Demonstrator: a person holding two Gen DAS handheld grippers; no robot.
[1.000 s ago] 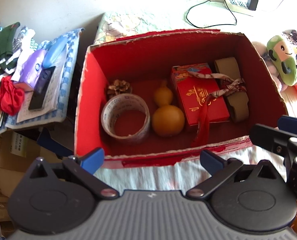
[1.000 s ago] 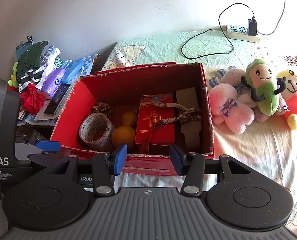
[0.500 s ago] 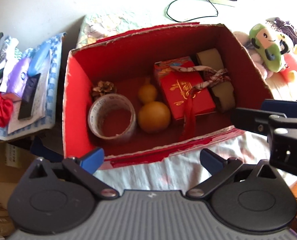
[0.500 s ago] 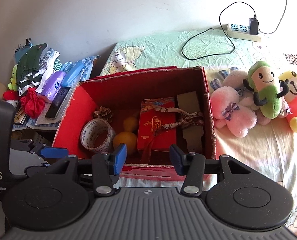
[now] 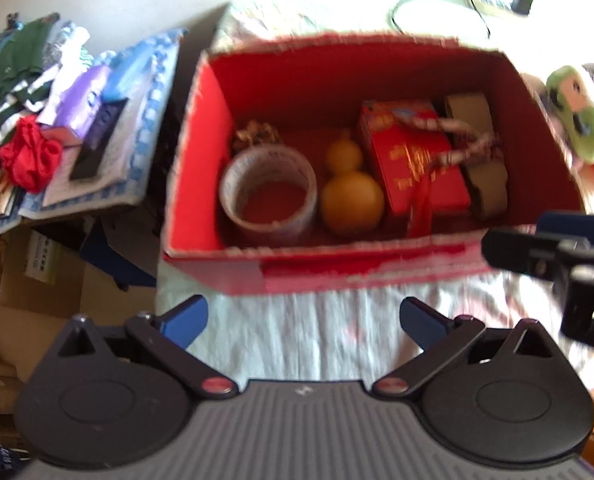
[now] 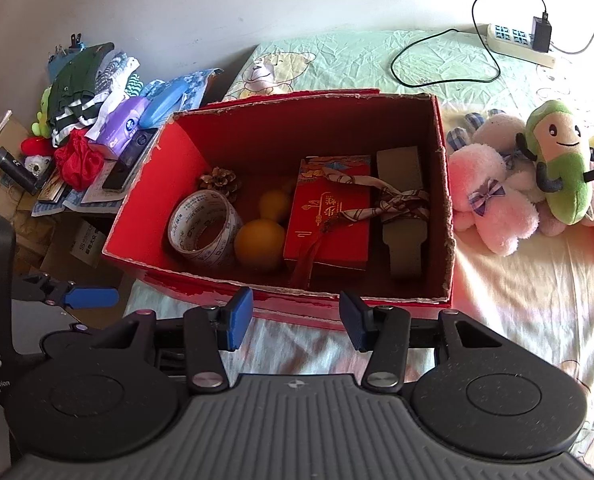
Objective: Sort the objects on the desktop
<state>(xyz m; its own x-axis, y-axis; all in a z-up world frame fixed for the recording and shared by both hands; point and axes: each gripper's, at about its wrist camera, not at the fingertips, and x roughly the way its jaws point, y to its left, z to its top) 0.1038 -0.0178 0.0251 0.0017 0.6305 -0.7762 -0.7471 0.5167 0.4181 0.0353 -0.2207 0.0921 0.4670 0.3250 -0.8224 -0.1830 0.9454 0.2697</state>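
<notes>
An open red cardboard box [image 6: 443, 184] [image 5: 193, 128] stands on the bed. In it lie a tape roll [image 6: 203, 230] [image 5: 268, 192], a pine cone [image 6: 219, 180], an orange gourd [image 6: 261, 240] [image 5: 351, 196], a red gift box [image 6: 331, 216] [image 5: 413, 168] with a patterned ribbon, and a grey-brown block [image 6: 401, 216]. My left gripper [image 5: 303, 320] is open and empty, just in front of the box. My right gripper [image 6: 295, 320] is open and empty at the box's front wall.
Plush toys [image 6: 537, 184] lie right of the box on the bedsheet. A power strip with a charger and cable [image 6: 517, 36] lies at the back. A pile of clothes, tissues and books [image 6: 105, 120] sits left of the box, over cardboard cartons [image 5: 25, 280].
Both grippers have pulled back a little from the box and stayed open. The left wrist view has swung right and is blurred by motion.
</notes>
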